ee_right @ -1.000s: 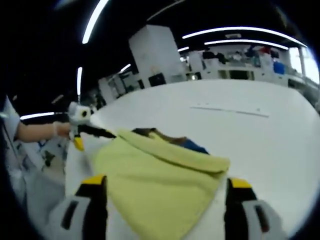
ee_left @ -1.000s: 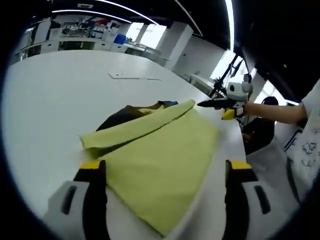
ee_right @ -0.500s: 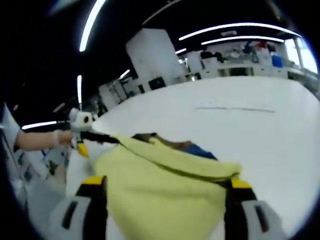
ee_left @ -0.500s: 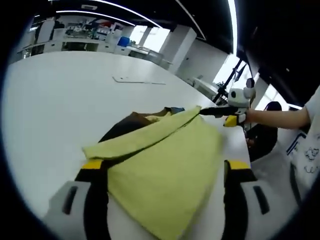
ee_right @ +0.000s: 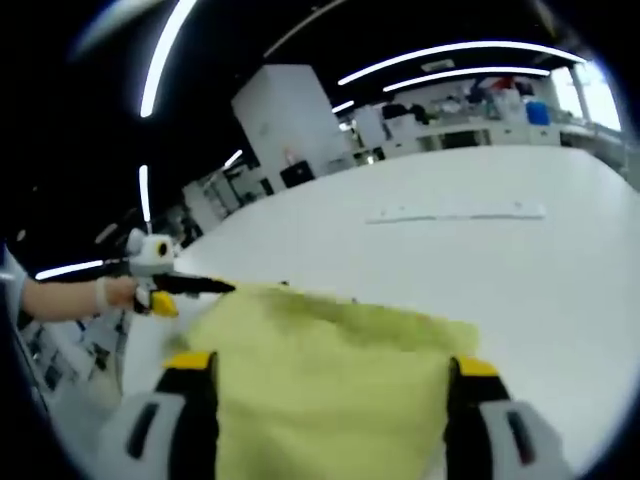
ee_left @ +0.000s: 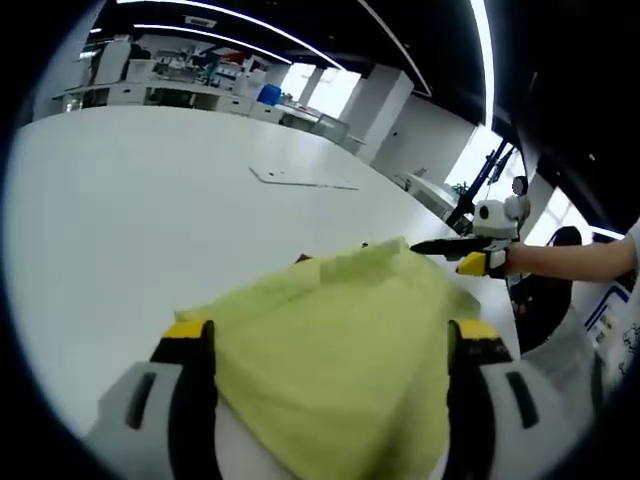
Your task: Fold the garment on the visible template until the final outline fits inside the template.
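Yellow-green cloth, one garment (ee_left: 340,340), lying on a broad white worktop (ee_left: 120,210) and spreading between the jaws of both cameras' own tools; in the left gripper view its far edge is lifted into a soft ridge, and in the right gripper view (ee_right: 330,370) the same ridge runs across the frame just above the jaw tips. Left gripper (ee_left: 325,345): jaws black with yellow tips, standing wide apart, the cloth filling the space between them; whether either jaw presses on the cloth cannot be told. Right gripper (ee_right: 325,375): same build, jaws likewise spread wide with the cloth between and partly over their inner sides; no pinch can be confirmed from its own view. In the left gripper view the right gripper (ee_left: 448,246) enters from the right, held by a hand (ee_left: 520,258), its slim dark tip reaching the raised far corner of the garment; the tip looks narrow, but contact is too small to settle. In the right gripper view the left gripper (ee_right: 205,286) enters from the left, held by a hand (ee_right: 115,292), its tip at the garment's near-left corner. A thin pale strip (ee_left: 300,180) lies flat on the worktop well beyond the garment. Background: shelving and ceiling light strips, blurred.
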The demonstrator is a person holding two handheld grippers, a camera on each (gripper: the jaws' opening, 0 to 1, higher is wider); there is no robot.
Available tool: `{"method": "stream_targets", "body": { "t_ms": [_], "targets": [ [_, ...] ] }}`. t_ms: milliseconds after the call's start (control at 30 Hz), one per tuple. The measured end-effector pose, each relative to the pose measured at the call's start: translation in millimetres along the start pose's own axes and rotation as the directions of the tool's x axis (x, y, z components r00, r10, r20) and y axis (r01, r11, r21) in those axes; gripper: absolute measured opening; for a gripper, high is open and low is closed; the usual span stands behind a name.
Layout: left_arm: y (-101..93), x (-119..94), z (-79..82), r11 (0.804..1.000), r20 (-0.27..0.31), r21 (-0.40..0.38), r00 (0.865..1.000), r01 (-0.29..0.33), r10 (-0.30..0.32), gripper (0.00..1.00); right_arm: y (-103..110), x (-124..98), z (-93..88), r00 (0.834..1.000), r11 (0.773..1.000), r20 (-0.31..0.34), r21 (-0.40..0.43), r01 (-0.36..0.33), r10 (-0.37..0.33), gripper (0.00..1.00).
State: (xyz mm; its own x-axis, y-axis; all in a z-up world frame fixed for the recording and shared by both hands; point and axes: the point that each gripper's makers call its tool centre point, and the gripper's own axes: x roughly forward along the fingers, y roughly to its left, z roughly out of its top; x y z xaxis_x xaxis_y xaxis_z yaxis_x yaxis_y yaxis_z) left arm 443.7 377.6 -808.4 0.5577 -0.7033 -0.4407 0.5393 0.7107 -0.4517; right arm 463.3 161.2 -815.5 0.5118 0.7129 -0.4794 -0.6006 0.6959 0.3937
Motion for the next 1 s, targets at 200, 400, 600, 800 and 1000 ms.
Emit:
{"method": "stream_targets", "body": {
  "t_ms": [200,400,600,800,1000],
  "targets": [
    [-0.7,-2,-3.0,1.000,-0.004,0.009,1.000,-0.001,0.001,0.93,0,-1,-1.8,1.000,1.000,-0.008,-0.008,0.001,-0.001,0.95],
    [-10.9,-8,-1.3,0.999,0.004,0.030,1.000,0.012,-0.013,0.94,6,-12,0.2,1.000,1.000,-0.004,-0.028,0.001,-0.001,0.94],
    [-19.5,-22,-1.8,0.998,0.011,0.058,1.000,0.009,-0.009,0.92,8,-31,0.4,1.000,0.999,0.002,-0.051,0.012,-0.012,0.93],
    [-22.1,-40,-11.0,0.998,0.010,0.066,1.000,0.006,-0.007,0.90,1,-58,-9.4,0.999,0.998,0.007,-0.048,0.035,-0.034,0.92],
    [-27.2,-58,-24.2,0.998,0.011,0.060,1.000,-0.009,0.008,0.89,2,-82,-22.1,0.998,0.997,0.002,-0.045,0.055,-0.055,0.91]
  ]
}}
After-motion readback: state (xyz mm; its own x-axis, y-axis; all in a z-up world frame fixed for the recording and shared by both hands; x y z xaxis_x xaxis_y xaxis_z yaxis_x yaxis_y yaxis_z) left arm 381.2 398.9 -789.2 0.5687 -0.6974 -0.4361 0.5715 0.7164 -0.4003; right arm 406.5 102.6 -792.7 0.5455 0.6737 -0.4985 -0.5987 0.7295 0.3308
